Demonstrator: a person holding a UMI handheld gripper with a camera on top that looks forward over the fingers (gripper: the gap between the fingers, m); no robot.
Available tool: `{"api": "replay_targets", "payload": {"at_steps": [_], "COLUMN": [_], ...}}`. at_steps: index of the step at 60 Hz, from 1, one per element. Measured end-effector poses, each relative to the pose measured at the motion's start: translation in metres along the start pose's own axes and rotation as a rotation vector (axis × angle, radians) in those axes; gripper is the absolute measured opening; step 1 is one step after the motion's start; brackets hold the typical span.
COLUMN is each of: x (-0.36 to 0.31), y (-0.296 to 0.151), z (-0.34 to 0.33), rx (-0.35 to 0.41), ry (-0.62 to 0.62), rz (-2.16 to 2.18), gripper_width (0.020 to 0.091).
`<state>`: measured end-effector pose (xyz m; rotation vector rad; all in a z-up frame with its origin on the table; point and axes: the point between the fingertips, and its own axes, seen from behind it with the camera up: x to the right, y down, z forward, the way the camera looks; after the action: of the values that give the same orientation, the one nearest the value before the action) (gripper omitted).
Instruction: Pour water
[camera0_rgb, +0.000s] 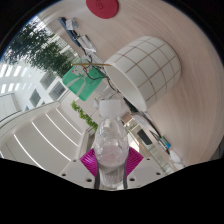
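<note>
A clear plastic bottle (110, 140) stands between my fingers, and both magenta pads (90, 160) press on its sides, so my gripper (110, 162) is shut on it. The bottle's neck (108, 104) points ahead toward a white cup with a thin grid pattern (150, 65). The neck ends close to the cup's near edge. The whole scene looks tilted, so the bottle is held at a slant. I cannot make out any water in the bottle or the cup.
A green flat object (78, 78) with thin wires on it lies just left of the cup. A red round thing (102, 6) sits far beyond. Leafy plants (40, 45) stand to the left, over a white slatted surface (50, 130).
</note>
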<state>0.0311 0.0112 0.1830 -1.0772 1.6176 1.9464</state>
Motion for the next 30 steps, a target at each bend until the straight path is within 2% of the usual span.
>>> {"api": "replay_targets", "payload": {"at_steps": [2, 5, 6, 8, 10, 13, 15, 18, 21, 22, 23, 27, 30], "x": [-0.005, -0.012, -0.011, -0.015, -0.015, -0.011, -0.015, -0.01, -0.007, -0.003, -0.008, -0.005, -0.002], "y": [-0.006, -0.013, -0.01, -0.014, -0.01, -0.014, -0.012, -0.01, -0.002, -0.006, -0.002, 0.008, 0.021], "z": [-0.014, -0.023, -0.003, -0.031, -0.012, -0.035, -0.007, -0.006, -0.018, -0.022, -0.008, -0.002, -0.021], "rx": [-0.017, 0.011, 0.036, 0.023, 0.049, 0.031, 0.05, 0.049, 0.038, 0.011, 0.026, 0.005, -0.043], "ry": [-0.041, -0.061, -0.054, -0.085, -0.089, -0.114, -0.092, -0.083, -0.08, -0.093, -0.071, -0.019, -0.007], "rz": [0.064, 0.124, 0.121, 0.162, 0.17, 0.203, 0.183, 0.169, 0.153, 0.146, 0.125, -0.01, -0.182], "gripper_width": [0.0312, 0.0311, 0.031, 0.031, 0.031, 0.031, 0.0311, 0.0312, 0.0312, 0.0311, 0.0311, 0.0311, 0.0312]}}
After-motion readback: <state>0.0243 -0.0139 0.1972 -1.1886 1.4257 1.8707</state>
